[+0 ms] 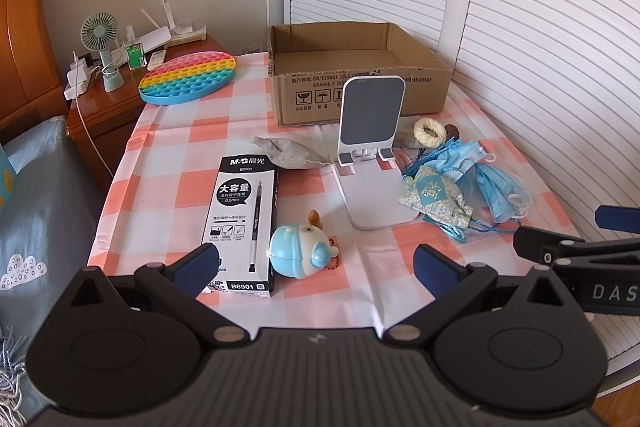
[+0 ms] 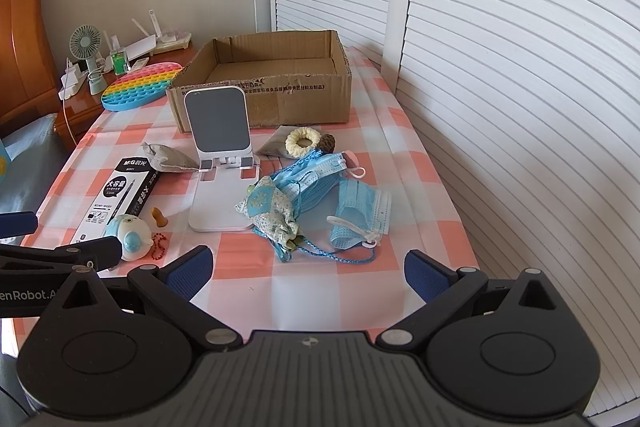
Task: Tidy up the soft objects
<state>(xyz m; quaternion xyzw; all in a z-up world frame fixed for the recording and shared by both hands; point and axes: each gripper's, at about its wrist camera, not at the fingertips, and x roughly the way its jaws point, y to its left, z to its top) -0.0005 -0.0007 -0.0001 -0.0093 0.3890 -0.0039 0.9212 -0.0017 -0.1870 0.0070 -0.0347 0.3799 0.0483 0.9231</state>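
While both the left hand-held gripper (image 1: 316,263) and right hand-held gripper (image 2: 308,269) hover w/ jaws apart, gripping nothing, blue masks (image 2: 360,211) and floral pouch (image 2: 270,207) lie mid-surface; phone stand (image 2: 220,155) stands btwn them and cardboard box (image 2: 280,99), pen box (image 1: 240,223) at left.

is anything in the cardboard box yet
No, the right wrist view looks down into the cardboard box and shows only its bare brown floor, while the masks lie on the table.
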